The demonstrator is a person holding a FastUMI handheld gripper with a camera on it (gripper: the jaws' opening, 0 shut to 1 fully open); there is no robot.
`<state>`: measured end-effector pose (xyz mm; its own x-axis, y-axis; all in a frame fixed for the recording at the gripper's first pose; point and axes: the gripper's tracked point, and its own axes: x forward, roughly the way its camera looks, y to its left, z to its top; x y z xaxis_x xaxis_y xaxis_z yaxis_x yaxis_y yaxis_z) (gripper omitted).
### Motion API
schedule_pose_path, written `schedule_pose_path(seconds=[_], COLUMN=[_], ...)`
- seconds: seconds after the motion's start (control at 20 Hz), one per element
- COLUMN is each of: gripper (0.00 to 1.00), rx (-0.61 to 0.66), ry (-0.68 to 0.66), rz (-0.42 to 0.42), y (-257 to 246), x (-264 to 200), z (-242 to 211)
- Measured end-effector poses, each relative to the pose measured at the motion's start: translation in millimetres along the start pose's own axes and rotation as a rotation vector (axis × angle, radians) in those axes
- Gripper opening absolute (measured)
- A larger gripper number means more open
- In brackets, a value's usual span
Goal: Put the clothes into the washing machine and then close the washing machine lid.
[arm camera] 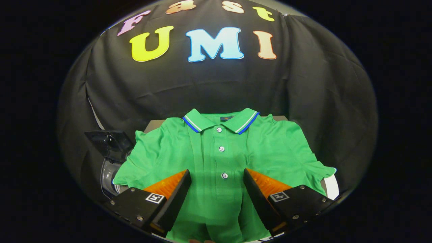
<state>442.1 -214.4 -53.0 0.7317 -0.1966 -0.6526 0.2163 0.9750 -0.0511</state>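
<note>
A green polo shirt (219, 152) lies spread flat, front up, with its striped collar at the far end and three white buttons down the placket. My gripper (217, 177) hovers over the shirt's lower front, open, with the placket showing in the gap between the fingers and nothing held. To the left of the shirt, partly under its sleeve, stands the washing machine (109, 172), its dark lid (108, 141) raised open.
The shirt rests on a surface whose pale edge (332, 185) shows past the right sleeve. The black cloth wall hangs close behind the shirt and wraps around both sides.
</note>
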Motion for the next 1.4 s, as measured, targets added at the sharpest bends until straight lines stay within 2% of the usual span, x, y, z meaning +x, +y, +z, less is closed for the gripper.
schedule_pose_path(seconds=[0.65,0.7,0.75,0.8,0.9,1.05,1.2,1.4], gripper=[0.92,0.87,0.68,0.49,0.12,0.02,0.01,0.01], rx=[0.032,0.042,0.06,0.026,-0.099,-0.173,-0.162,-0.146], ry=[0.059,0.065,0.063,0.056,0.065,0.09,0.072,0.012], rz=[-0.029,-0.062,-0.111,-0.138,-0.173,-0.212,-0.253,-0.286], y=[0.7,-3.5,-9.1,-9.7,-0.7,0.6,2.7,10.8], x=[-1.9,0.1,0.7,-0.1,-1.4,-3.2,-11.1,-36.3], z=[-2.1,0.5,2.6,2.1,2.4,5.8,16.8,54.4])
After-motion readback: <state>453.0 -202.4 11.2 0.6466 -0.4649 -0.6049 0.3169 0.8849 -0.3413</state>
